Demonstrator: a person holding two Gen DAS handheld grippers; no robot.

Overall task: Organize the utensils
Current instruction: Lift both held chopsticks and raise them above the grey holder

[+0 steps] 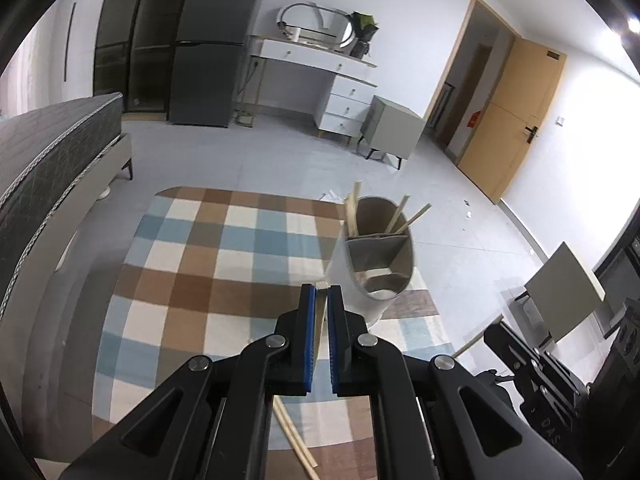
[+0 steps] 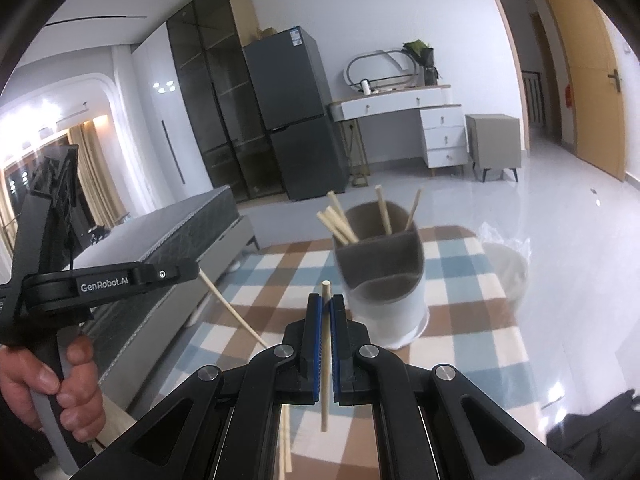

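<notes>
Blue-padded left gripper (image 1: 321,289) and right gripper (image 2: 326,299) each clamped on a slim wooden chopstick (image 2: 325,360), above the checked tablecloth (image 1: 208,264), near the round divided holder (image 2: 382,276) at its far edge.

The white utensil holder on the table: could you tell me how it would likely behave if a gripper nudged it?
The utensil holder is tall for its base, so a high nudge might tip it. Its chopsticks lean outward, adding slight top weight. On the checked cloth it probably grips rather than slides.
</notes>
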